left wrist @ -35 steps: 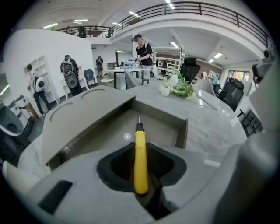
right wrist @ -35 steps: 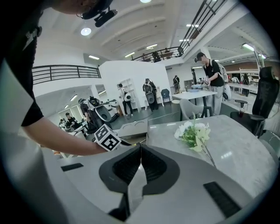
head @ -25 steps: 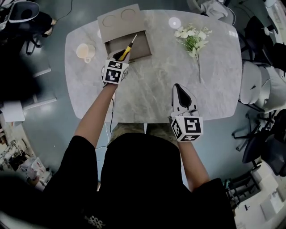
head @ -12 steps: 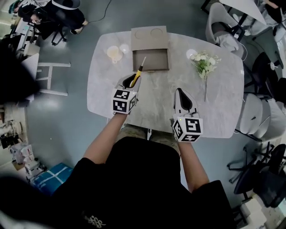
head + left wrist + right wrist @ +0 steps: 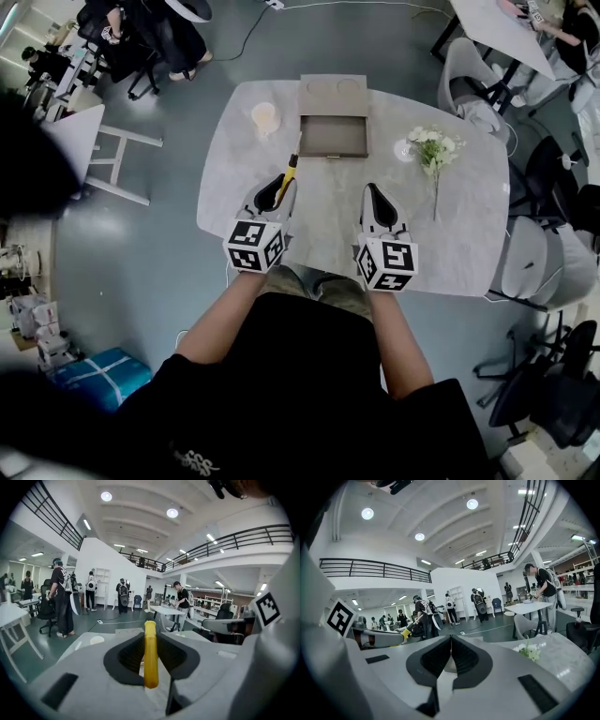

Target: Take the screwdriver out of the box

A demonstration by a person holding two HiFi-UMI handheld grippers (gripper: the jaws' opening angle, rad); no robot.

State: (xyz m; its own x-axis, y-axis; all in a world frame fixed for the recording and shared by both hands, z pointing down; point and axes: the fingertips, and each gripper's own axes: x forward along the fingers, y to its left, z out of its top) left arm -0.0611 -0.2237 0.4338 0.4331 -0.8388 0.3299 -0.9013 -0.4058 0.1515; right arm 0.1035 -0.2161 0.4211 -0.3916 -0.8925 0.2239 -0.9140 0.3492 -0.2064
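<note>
the left claw (image 5: 279, 185) is pinching the screwdriver (image 5: 290, 171) by its yellow handle over the near bench (image 5: 328, 230), tip pointing to twelve o'clock. the right claw (image 5: 374, 190), at three, is hanging pressed together, empty. the box (image 5: 333, 142) at twelve is lying open without the tool: removal looks done, with only the setting down remaining. the cup (image 5: 265, 117) at eleven and the flowers (image 5: 433, 150) at two are leaving bare room between.

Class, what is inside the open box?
Only the box's bare brown floor shows; the screwdriver is in the left gripper. The strip behind the near wall is hidden.
</note>
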